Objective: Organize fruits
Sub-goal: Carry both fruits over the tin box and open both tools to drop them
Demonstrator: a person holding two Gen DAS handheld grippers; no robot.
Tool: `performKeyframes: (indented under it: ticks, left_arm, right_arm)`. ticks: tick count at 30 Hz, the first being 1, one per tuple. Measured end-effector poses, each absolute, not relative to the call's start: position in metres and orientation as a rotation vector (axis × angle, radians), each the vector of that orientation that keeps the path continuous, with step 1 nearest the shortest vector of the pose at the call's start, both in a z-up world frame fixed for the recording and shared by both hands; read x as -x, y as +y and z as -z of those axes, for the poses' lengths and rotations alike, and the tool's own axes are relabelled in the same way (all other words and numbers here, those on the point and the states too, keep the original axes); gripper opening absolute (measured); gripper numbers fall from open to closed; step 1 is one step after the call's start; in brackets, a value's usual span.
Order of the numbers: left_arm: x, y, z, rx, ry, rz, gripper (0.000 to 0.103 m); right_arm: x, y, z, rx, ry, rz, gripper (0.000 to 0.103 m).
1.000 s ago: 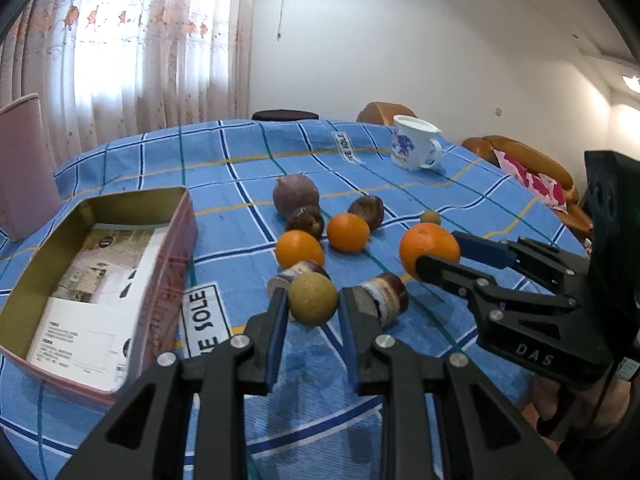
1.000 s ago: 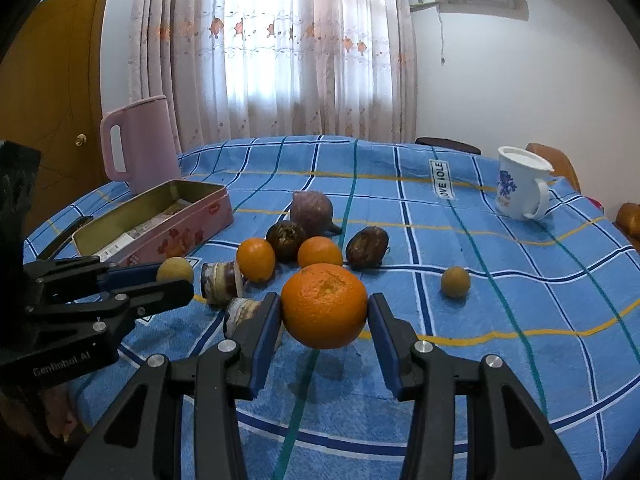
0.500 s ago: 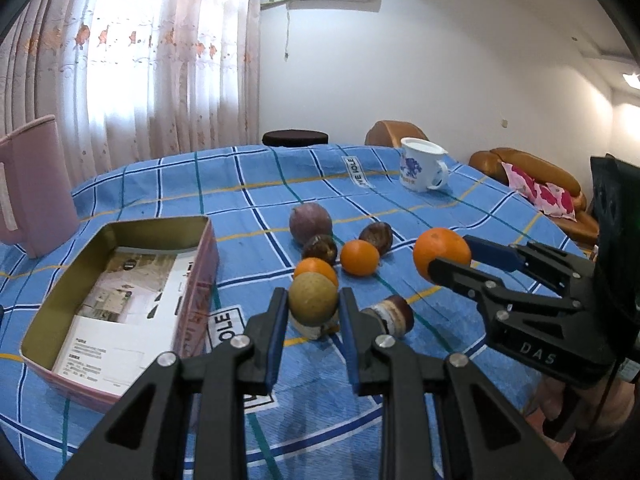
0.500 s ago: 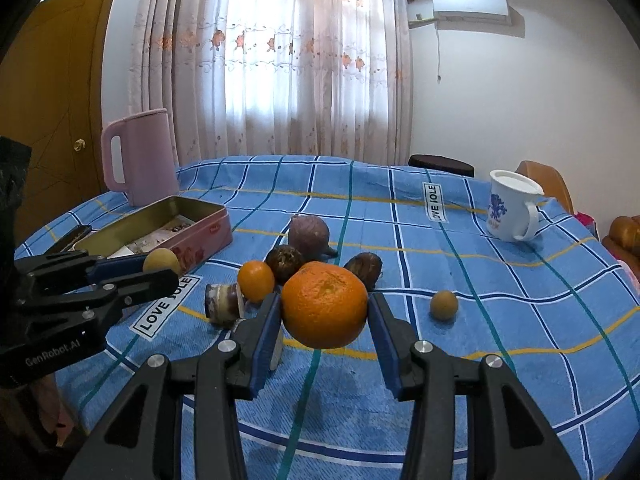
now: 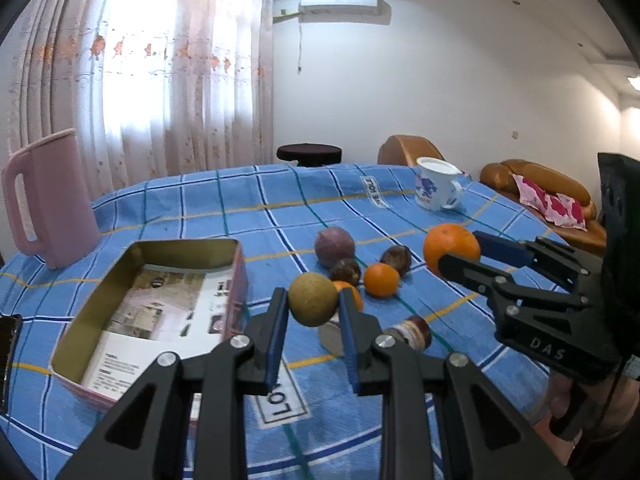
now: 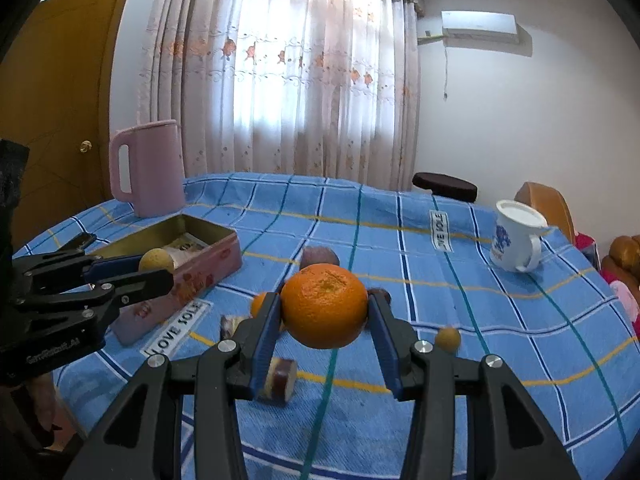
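Note:
My left gripper (image 5: 313,305) is shut on a small yellow-brown round fruit (image 5: 313,298), held in the air just right of the open pink tin box (image 5: 184,245). To its right, my right gripper (image 5: 460,250) is shut on a large orange (image 5: 451,249), also off the cloth. The right wrist view shows the orange (image 6: 324,306) between the blue pads and the left gripper (image 6: 154,267) with its yellow fruit (image 6: 157,260) in front of the tin (image 6: 216,254). A purple fruit (image 5: 334,241), two dark fruits, a small orange (image 5: 381,279) and cut pieces (image 5: 412,332) lie on the blue cloth.
A pink pitcher (image 5: 48,196) stands behind the tin at the far left. A white mug (image 5: 434,186) sits far right on the round table. A small yellow fruit (image 6: 447,338) lies alone right of the group. Paper lines the tin's floor. Brown sofas stand beyond the table.
Both grippers have risen, each keeping its fruit. The fruits on the cloth now sit lower behind the held ones, and more of the wall and curtain shows.

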State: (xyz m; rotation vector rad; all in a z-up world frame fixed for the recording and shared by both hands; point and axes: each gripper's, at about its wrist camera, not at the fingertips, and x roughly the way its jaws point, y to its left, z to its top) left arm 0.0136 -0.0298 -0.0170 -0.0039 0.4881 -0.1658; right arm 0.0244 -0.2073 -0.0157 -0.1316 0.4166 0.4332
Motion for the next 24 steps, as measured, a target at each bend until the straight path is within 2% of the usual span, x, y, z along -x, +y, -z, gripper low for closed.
performKeyframes:
  ticks: [24]
  left_arm:
    - [-0.037, 0.068, 0.009, 0.014, 0.516, -0.087, 0.026]
  right_arm:
    - [-0.048, -0.091, -0.025, 0.219, 0.359, -0.642, 0.047]
